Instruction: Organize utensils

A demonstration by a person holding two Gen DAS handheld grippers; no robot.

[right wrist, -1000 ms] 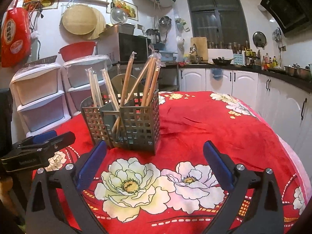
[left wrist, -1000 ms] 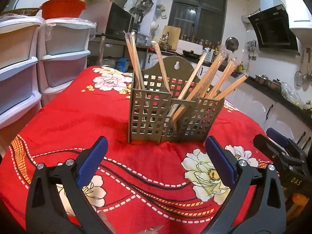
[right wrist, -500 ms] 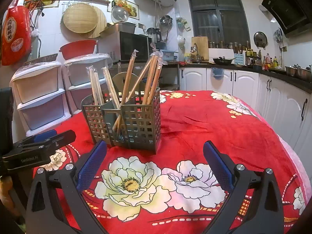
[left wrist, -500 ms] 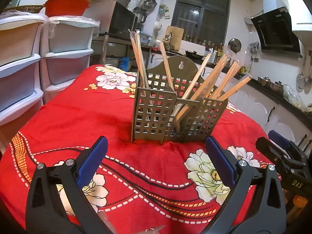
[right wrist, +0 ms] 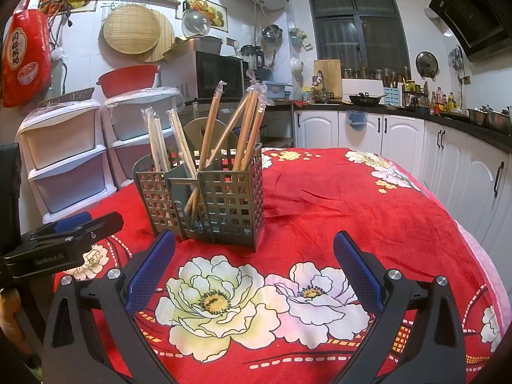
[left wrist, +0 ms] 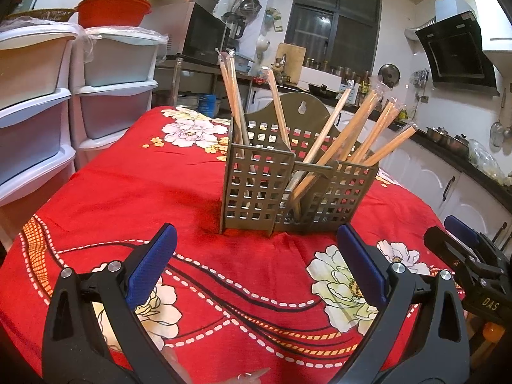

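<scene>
A grey lattice utensil holder (left wrist: 297,188) stands on the red flowered tablecloth (left wrist: 134,192); it also shows in the right wrist view (right wrist: 204,201). Several plastic-wrapped chopstick pairs (left wrist: 348,134) lean in its compartments, seen too from the right (right wrist: 243,128). My left gripper (left wrist: 256,265) is open and empty, just short of the holder. My right gripper (right wrist: 256,272) is open and empty, in front of the holder's right end. Each gripper shows at the other view's edge: the right one (left wrist: 470,262), the left one (right wrist: 64,236).
White plastic drawer units (left wrist: 48,112) stand left of the table. White kitchen cabinets (right wrist: 448,160) and a cluttered counter run along the back and right. A microwave (right wrist: 211,73) sits behind the holder. The cloth (right wrist: 352,198) stretches bare to the right.
Both grippers have edged a little closer to the holder, which looks slightly larger. Both stay open and empty.
</scene>
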